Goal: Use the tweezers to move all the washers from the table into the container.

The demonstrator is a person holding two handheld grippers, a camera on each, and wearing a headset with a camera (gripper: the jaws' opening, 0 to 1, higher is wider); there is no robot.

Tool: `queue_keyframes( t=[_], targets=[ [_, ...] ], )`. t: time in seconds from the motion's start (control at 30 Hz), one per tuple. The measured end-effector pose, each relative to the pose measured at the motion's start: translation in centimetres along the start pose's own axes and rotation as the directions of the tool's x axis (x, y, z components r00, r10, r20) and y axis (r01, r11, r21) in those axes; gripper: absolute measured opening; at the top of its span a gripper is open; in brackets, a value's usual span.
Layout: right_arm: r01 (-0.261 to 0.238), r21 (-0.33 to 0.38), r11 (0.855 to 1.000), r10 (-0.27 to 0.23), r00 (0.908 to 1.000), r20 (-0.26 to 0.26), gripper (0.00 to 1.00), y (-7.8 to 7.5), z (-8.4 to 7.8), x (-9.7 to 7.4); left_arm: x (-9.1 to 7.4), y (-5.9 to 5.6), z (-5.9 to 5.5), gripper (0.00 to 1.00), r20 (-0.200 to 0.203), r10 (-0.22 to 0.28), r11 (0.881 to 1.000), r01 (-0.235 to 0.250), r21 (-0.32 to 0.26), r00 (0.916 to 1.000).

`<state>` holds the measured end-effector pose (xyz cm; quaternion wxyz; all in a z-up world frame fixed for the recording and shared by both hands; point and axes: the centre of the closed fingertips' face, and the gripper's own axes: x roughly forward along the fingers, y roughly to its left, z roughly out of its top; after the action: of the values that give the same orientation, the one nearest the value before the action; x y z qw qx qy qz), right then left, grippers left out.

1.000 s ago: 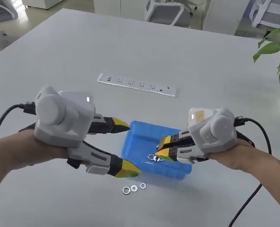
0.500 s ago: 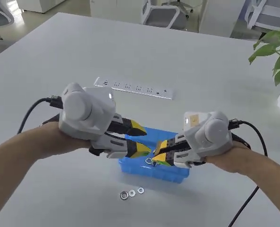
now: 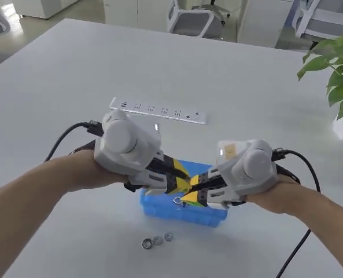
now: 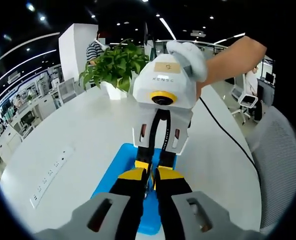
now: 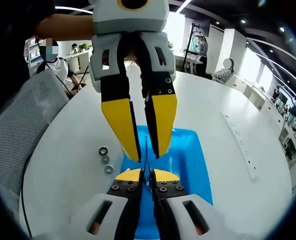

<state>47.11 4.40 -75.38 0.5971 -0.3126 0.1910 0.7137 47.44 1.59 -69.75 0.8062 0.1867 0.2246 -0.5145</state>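
Left tongs (image 3: 183,184) moved in to meet right tongs (image 3: 193,196) | three washers (image 3: 157,241) lower centre on counter (image 3: 61,75) | right tongs clamp tweezers (image 5: 146,145) over blue container (image 3: 159,207), centre | single washer (image 3: 176,201) at the tips | left tongs nearly closed, grip unclear | power strip (image 3: 158,110) above

The pale grey tabletop (image 3: 73,75) carries a shallow blue plastic container (image 3: 206,215). Three small metal washers (image 3: 157,241) lie in a short row on the bare surface at the container's 7 o'clock, near it but apart. A long white power strip (image 3: 158,110) lies flat at its 11 o'clock.
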Motion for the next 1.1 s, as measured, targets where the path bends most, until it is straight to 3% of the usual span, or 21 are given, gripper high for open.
queue_keyframes(
  t=[0.3,0.67,0.9,1.1],
  targets=[
    [-0.003,-0.007,1.0,0.003,1.0,0.0,0.08,0.1,0.0,0.0,0.0,-0.1,-0.3,0.07,-0.017,-0.021,1.0,0.021,0.017,0.9996],
    [0.028,-0.006,1.0,-0.029,0.9995,-0.016,0.15,-0.2,-0.2,-0.8,0.2,0.1,-0.1,0.06,-0.022,-0.013,0.999,0.014,0.04,0.9997],
    [0.058,0.048,0.997,-0.057,0.9982,-0.021,0.26,-0.2,-0.5,-1.9,-0.4,0.6,1.0,0.06,0.009,0.01,1.0,-0.01,0.02,0.9999],
    [0.101,0.083,0.991,-0.1,0.9948,-0.017,0.36,-0.2,-0.1,-3.2,-1.2,0.7,1.6,0.06,0.009,0.023,0.999,-0.023,0.024,0.9997]
  ],
)
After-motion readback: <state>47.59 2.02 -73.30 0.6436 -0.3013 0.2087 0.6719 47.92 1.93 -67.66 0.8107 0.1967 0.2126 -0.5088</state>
